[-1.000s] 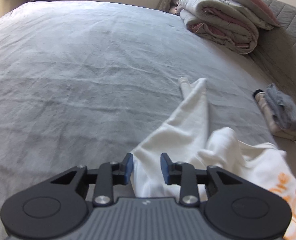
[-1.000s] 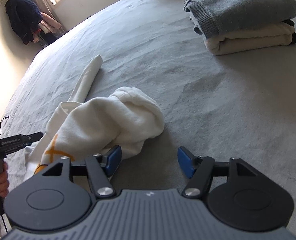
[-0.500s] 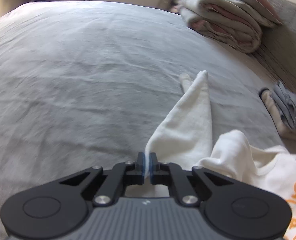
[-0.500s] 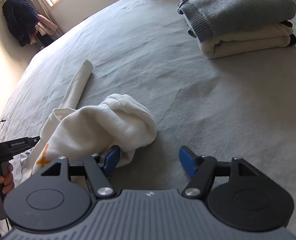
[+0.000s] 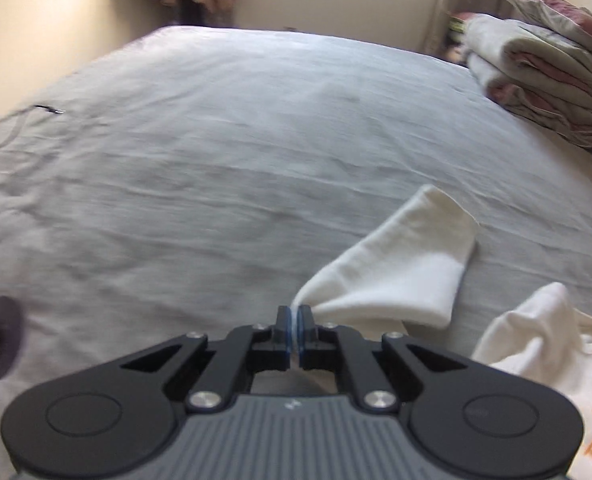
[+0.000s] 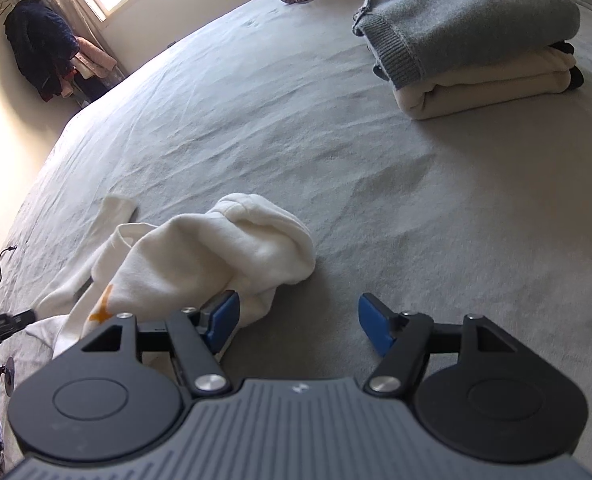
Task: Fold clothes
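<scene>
Where a second ago the left gripper [image 5: 295, 330] stood with its jaws apart around the edge of the white sweatshirt [image 6: 200, 256], it is now clamped shut on that edge, a thin line of white cloth showing between the blue pads. The grip closed half a second back, and since then the sleeve [image 5: 400, 268] has changed shape: it lay stretched long and narrow ahead of the gripper, and now it is drawn up short and broad, just ahead and to the right of the closed jaws, its cuff end lifted clear of the bed [image 5: 224, 152]. The left wrist view is blurred, which fits a gripper in motion.

The right gripper [image 6: 298, 322] holds nothing; its jaws are wide apart, low over the bed, with the left pad touching or just beside the bunched body of the sweatshirt, which lies crumpled ahead and to its left. An orange print shows on the cloth close by that pad.

Further ahead and to the right of the right gripper, a stack of folded clothes [image 6: 476, 48], grey on cream, sits well apart from the sweatshirt.

Judged from this, the sweatshirt is seized at one point and being pulled, probably to spread it flat; it is not folded, and the open right gripper seems placed to take a second hold.
</scene>
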